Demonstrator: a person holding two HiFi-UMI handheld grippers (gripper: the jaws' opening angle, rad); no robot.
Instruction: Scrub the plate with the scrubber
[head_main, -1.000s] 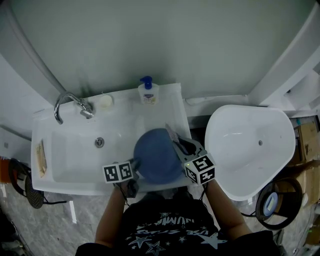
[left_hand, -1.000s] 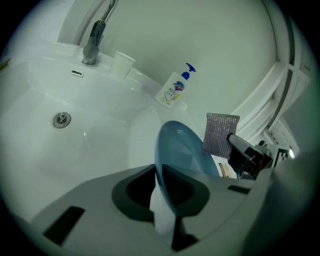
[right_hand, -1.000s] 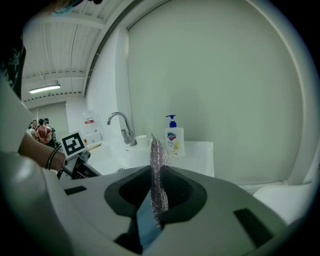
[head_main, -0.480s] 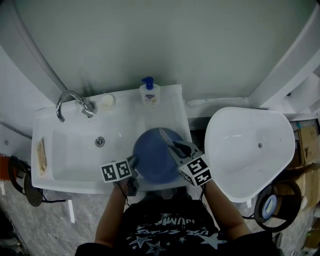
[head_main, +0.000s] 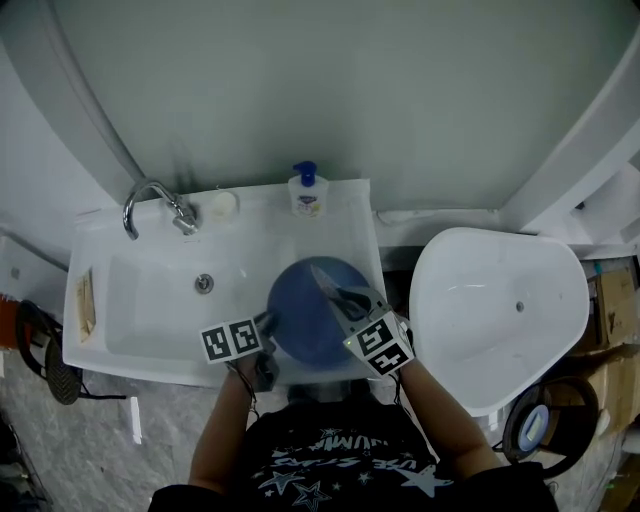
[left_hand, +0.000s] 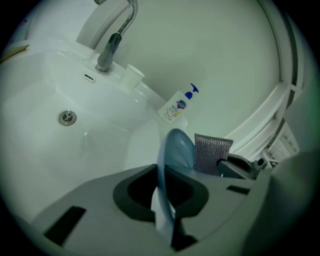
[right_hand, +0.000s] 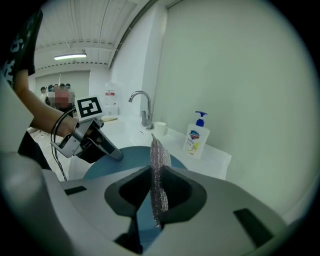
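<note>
A round blue plate (head_main: 312, 310) is held over the right part of the white sink (head_main: 150, 330). My left gripper (head_main: 268, 325) is shut on the plate's left rim, and in the left gripper view the plate (left_hand: 172, 160) stands edge-on between the jaws. My right gripper (head_main: 335, 288) is shut on a thin silvery-grey scrubber (right_hand: 159, 177), whose flat sheet lies over the plate's upper right face (right_hand: 125, 157). In the left gripper view the scrubber (left_hand: 212, 152) shows just behind the plate.
A chrome tap (head_main: 150, 205), a small white cup (head_main: 218, 203) and a soap pump bottle (head_main: 308, 192) stand along the sink's back ledge. The drain (head_main: 203, 283) lies left of the plate. A white tub (head_main: 495, 310) sits to the right, against the wall.
The right gripper with the scrubber has moved left and up across the plate's face. The left gripper and the plate have stayed nearly in place.
</note>
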